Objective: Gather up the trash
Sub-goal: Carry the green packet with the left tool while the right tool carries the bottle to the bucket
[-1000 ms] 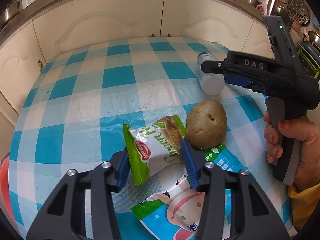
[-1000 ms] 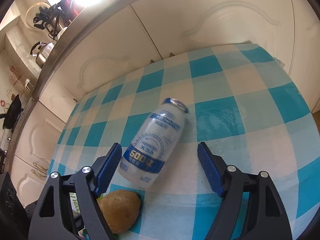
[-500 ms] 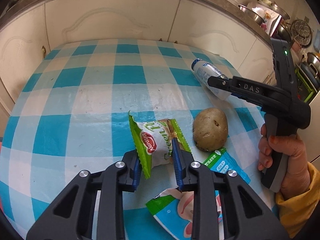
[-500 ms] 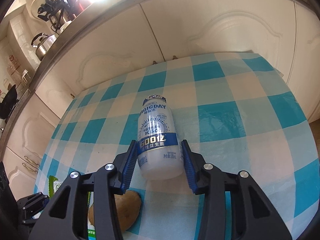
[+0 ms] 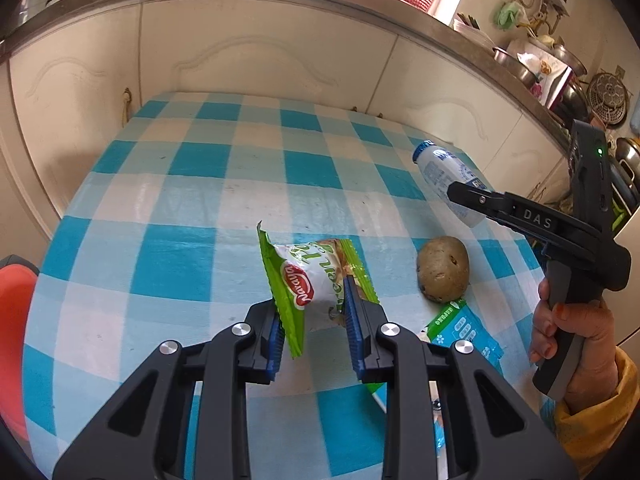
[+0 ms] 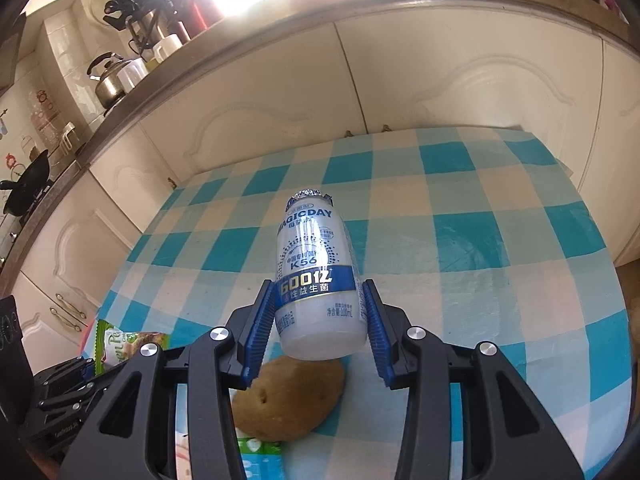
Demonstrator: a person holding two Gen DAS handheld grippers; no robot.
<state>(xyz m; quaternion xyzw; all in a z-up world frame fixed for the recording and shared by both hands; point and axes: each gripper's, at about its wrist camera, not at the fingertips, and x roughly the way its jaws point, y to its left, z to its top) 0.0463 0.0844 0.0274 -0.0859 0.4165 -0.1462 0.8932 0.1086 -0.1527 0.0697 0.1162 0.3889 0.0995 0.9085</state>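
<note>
Both claws have closed since the earlier frames, when each stood open astride its target, and both loads now ride clear of the checked cloth. Left claw [image 5: 314,312]: pads clamped on the green snack wrapper [image 5: 308,280], which stands on edge between them, its crimped end hanging below the left pad. A grip across the flat middle suits a limp packet, since an edge hold would probably let it fold and slip. Right claw [image 6: 320,316]: pads clamped on the lower body of the small white drink bottle [image 6: 316,276], foil-capped neck pointing away from the camera. Holding the widest, stiffest section, just at the blue label band, likely keeps a smooth round bottle from rolling out. Seen from the left wrist, the same bottle [image 5: 444,176] juts past the black fingers, with the person's hand [image 5: 568,328] wrapped round the handle.

Left lying on the bench [image 5: 160,208]: a potato [image 5: 442,268], presumably food and not rubbish, and a blue-and-white packet [image 5: 464,328] touching its near side, partly under the left claw's frame. That packet is judged the remaining item to collect. No bin shows clearly in either view; an orange-red object [image 5: 14,320] at the bench's left edge cannot be identified.
</note>
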